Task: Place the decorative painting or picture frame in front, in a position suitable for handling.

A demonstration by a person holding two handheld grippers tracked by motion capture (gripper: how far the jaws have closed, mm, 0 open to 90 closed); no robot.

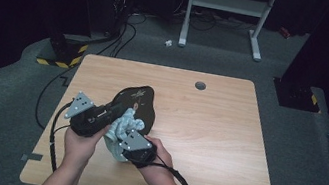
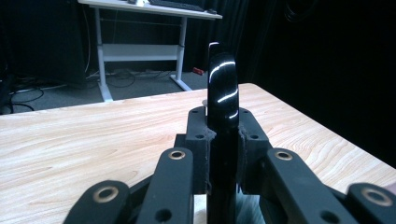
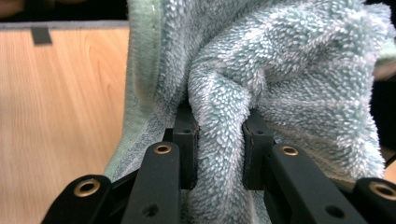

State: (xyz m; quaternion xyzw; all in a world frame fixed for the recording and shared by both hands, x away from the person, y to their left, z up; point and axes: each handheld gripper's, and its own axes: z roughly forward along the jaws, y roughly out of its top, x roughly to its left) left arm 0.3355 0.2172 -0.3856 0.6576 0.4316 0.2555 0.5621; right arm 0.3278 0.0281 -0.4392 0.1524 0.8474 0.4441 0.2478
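Note:
A glossy black plate (image 1: 137, 104) with a small gold mark is held tilted above the wooden table (image 1: 207, 130). My left gripper (image 1: 111, 111) is shut on the plate's near rim; in the left gripper view the plate (image 2: 222, 88) stands edge-on between the pads. A pale green towel (image 1: 121, 128) is bunched against the plate's lower edge. My right gripper (image 1: 129, 143) is shut on a fold of the towel (image 3: 289, 84), which hides its fingertips. Both hands sit close together near the table's front left.
A round cable hole (image 1: 200, 85) sits near the table's far edge. A white desk frame (image 1: 226, 11) stands on the floor behind, with cables (image 1: 120, 39) and a yellow-black striped base (image 1: 59, 57) at the far left. Gripper cables trail off the front edge.

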